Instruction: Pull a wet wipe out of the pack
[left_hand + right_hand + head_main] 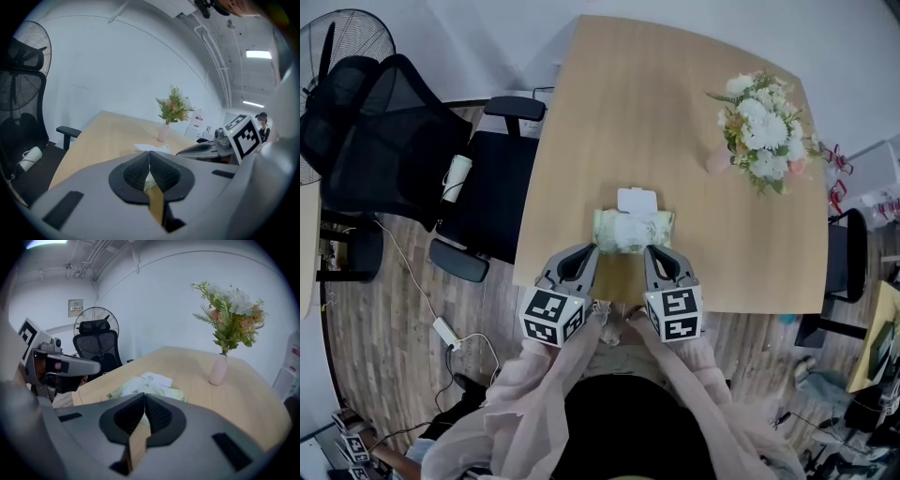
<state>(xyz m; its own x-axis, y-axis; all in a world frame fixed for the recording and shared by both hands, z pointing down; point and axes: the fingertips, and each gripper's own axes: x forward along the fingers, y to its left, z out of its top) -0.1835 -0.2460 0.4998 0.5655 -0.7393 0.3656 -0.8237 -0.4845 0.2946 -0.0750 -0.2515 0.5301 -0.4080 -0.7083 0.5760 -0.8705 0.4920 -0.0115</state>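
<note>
I see the wet wipe pack (pixel 633 231) lying flat near the front edge of the wooden table (pixel 675 103), with its white lid flap (pixel 637 199) on the far side. My left gripper (pixel 592 247) sits at the pack's left end, jaws closed. A pale sliver shows in their gap; I cannot tell whether it is pinched. My right gripper (pixel 651 249), clenched on nothing, sits at the pack's right end.

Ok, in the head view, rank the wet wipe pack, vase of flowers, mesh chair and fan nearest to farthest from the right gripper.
1. wet wipe pack, at the right gripper tips.
2. vase of flowers, far right side of the table.
3. mesh chair, off the table's left.
4. fan, behind that chair, top left.
</note>
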